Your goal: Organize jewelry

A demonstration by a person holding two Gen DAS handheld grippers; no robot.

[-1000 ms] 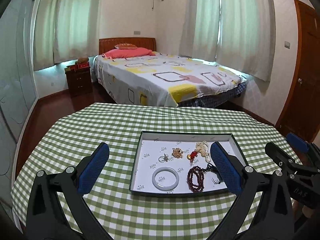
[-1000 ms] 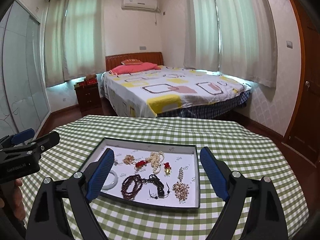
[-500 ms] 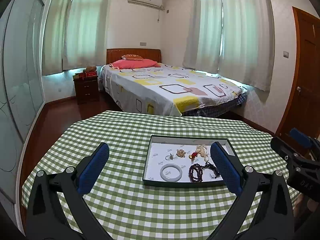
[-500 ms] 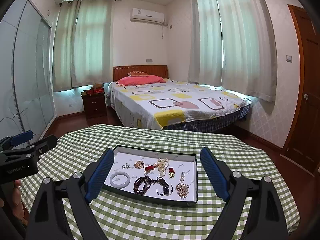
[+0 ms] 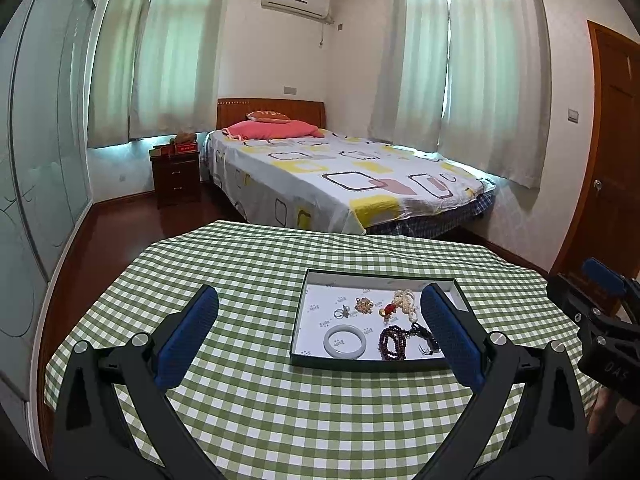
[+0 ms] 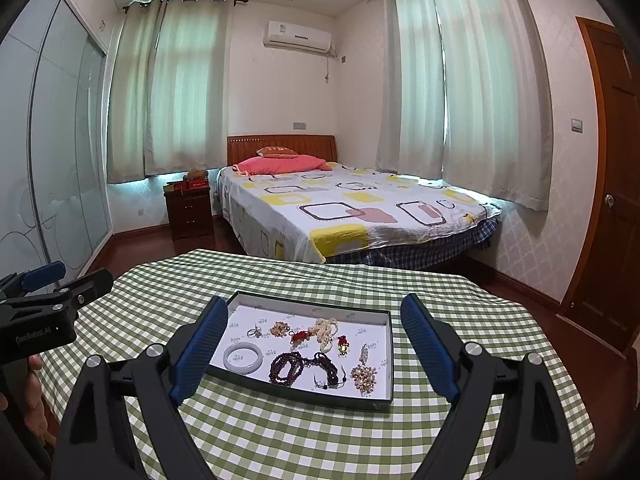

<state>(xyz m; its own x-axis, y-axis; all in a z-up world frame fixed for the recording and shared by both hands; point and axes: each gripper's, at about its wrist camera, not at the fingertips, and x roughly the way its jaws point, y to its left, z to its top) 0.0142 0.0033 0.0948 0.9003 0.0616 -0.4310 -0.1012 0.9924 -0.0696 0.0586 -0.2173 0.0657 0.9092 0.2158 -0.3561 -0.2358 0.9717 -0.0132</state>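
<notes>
- Both sets of jaws gape wide and grip nothing: left gripper point(image 5: 320, 338) and right gripper point(image 6: 316, 350) hover above the counter, short of the tray.
- Jewelry sits loose inside a shallow dark-rimmed tray point(image 6: 308, 397) with a white floor, on the counter point(image 6: 360, 440) under a green checked cloth.
- Front left corner of the tray: a pale jade-like bangle point(image 6: 243, 357) lying flat.
- Just beside it, dark red bead strands point(image 6: 289, 366) tangle with a black cord piece point(image 6: 330, 372).
- Behind those, a small ring point(image 6: 253, 332), a red knotted charm point(image 6: 300, 337) and a heap of pearls point(image 6: 325, 330).
- Right side: a cluster of pale beads point(image 6: 364, 376) near the front rim.
- Beyond the counter, a bed point(image 6: 340, 208) with a pink pillow point(image 6: 280, 164), and a dark nightstand point(image 6: 190, 212) at its side.
</notes>
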